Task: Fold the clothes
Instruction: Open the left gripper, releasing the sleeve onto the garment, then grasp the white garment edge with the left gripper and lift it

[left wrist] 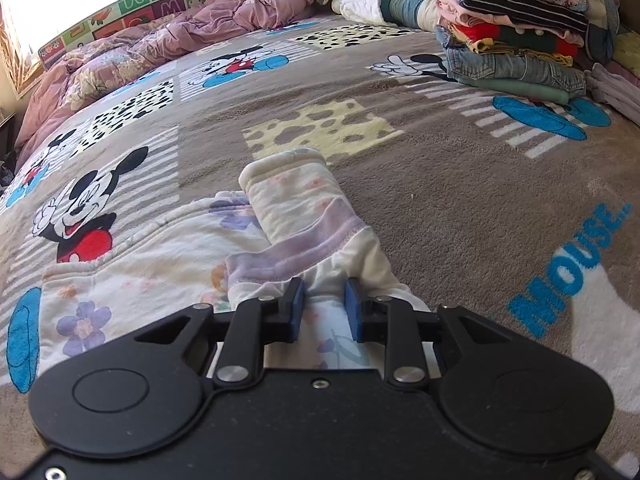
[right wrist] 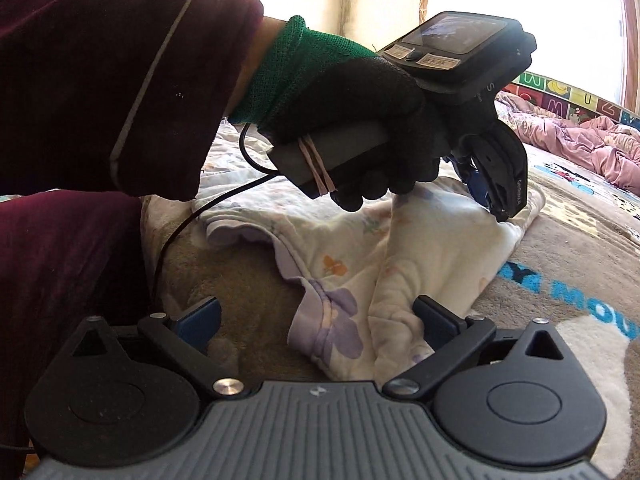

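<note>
A white floral garment with purple trim lies on the Mickey Mouse blanket. One sleeve is folded over and points away. My left gripper is shut on a bunch of the garment's white cloth by the purple band. In the right wrist view the same garment lies spread out, and the left gripper, held by a black-gloved hand, presses down on its far edge. My right gripper is open wide, with its jaws on either side of the garment's near purple-flowered hem.
A tall stack of folded clothes stands at the back right of the bed. A rumpled pink quilt lies along the far edge by an alphabet headboard. The person's maroon sleeve fills the left of the right wrist view.
</note>
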{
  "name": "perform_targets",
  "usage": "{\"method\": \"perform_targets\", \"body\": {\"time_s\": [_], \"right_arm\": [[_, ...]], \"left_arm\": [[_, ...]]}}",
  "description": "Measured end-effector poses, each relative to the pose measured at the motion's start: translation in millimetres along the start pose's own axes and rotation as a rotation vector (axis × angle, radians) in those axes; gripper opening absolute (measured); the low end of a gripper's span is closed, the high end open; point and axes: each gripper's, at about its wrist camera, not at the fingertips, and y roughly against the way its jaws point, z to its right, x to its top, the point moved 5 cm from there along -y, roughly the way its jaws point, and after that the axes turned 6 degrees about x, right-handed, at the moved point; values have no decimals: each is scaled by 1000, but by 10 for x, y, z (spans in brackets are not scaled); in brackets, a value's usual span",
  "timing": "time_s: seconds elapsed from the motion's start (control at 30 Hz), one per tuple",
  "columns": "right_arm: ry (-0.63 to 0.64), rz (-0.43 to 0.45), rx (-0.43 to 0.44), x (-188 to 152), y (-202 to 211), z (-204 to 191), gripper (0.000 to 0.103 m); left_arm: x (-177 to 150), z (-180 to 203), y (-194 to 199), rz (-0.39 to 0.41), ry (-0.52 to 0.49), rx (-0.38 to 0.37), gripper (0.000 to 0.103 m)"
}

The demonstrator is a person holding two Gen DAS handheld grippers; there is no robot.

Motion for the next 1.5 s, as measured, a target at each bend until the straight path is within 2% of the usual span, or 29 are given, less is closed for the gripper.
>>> {"method": "perform_targets", "body": {"time_s": [0.2,0.27,0.33,0.4,0.5,0.67,0.87,0.97,1.17,1.3,1.5], "right_arm": [[13,14,-24,16,-9,-51,103],[30,29,-46,31,17,-91,102],[61,50,-68,59,78,-169,99],[90,69,-87,82,157,-244,97],[123,87,-91,108,255,-367,95],[155,103,-85,163,327,-509,95],[109,146,-103,298,414,-498,95],[108,148,-84,357,374,-556,95],[102,141,-20,465,258,-687,96],[10,151,21,551,194,-686,96],[-136,158,55,572,19,-520,96]], "left_arm": [[9,-75,-23,-11,75,-21,28],[20,-102,76,10,99,-16,30],[-10,-164,229,49,146,-6,47],[-85,-243,380,86,195,-4,51],[-206,-374,598,133,270,-2,51],[-562,-703,957,171,438,-14,55],[-1066,-1157,1374,208,660,-13,62],[-1301,-1374,1556,218,726,23,63],[-1878,-1924,1835,209,933,125,64],[-2259,-2246,1979,196,1068,180,64],[-2670,-2466,2054,187,1186,192,64]]}}
